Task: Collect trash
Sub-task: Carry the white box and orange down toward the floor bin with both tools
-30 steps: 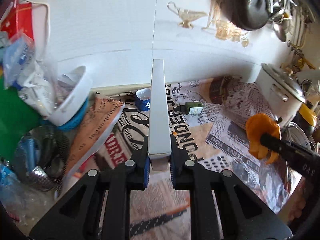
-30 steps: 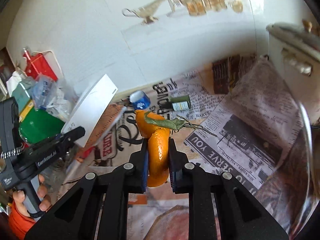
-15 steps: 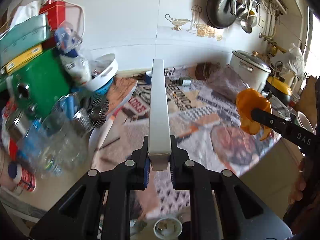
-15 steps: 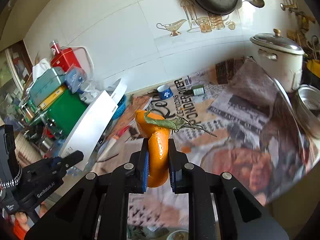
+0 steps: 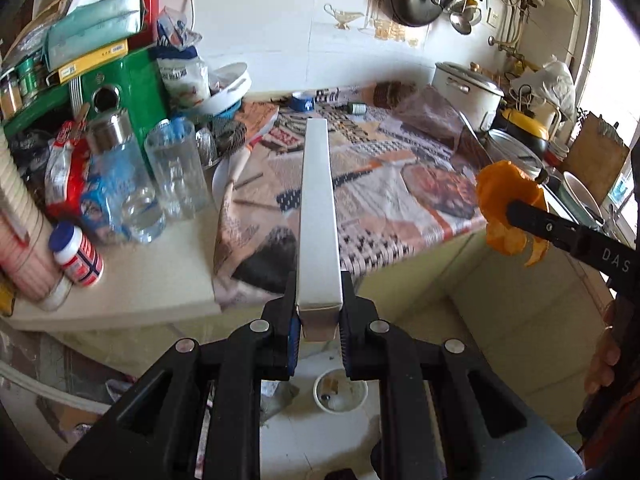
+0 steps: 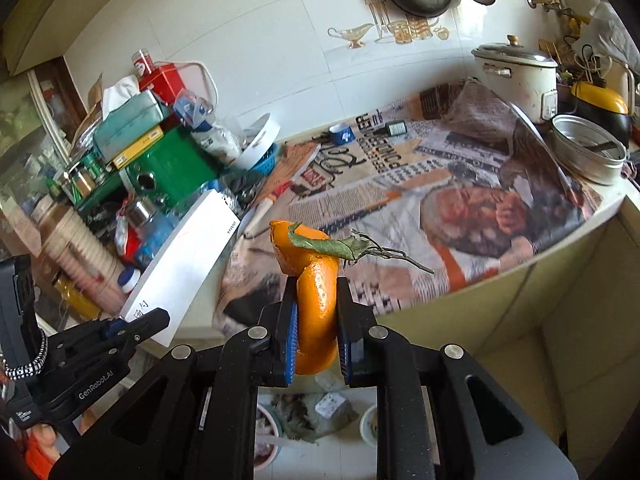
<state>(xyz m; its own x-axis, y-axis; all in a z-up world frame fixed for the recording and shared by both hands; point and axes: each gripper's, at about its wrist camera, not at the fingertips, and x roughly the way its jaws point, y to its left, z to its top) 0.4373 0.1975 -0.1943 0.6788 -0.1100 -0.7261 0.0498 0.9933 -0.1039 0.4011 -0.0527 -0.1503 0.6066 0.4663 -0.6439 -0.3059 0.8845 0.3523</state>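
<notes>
Left hand-held gripper (image 5: 318,334) is clamped on the near end of a long white carton (image 5: 318,216), which sticks straight out along the fingers toward the upper middle of the left wrist frame; pinching it by one end looks chosen so the flat box can be carried without crushing it. Right hand-held gripper (image 6: 317,336) is clamped on a curl of orange peel (image 6: 314,280) with a dry leaf and twig (image 6: 344,246) on top, gripped across its thick middle so the loose upper part hangs free. Both pieces of trash sit out past the table's (image 5: 120,292) front edge, low in each frame, over the floor. Below the right gripper, at the bottom of its frame, lie bowls and scraps (image 6: 320,408) on the floor tiles, probably where rubbish goes. Behind, newspaper (image 6: 440,184) covers the table, likely to catch mess, with a small green bottle (image 6: 394,128) and a blue cup (image 6: 342,134) near the wall
</notes>
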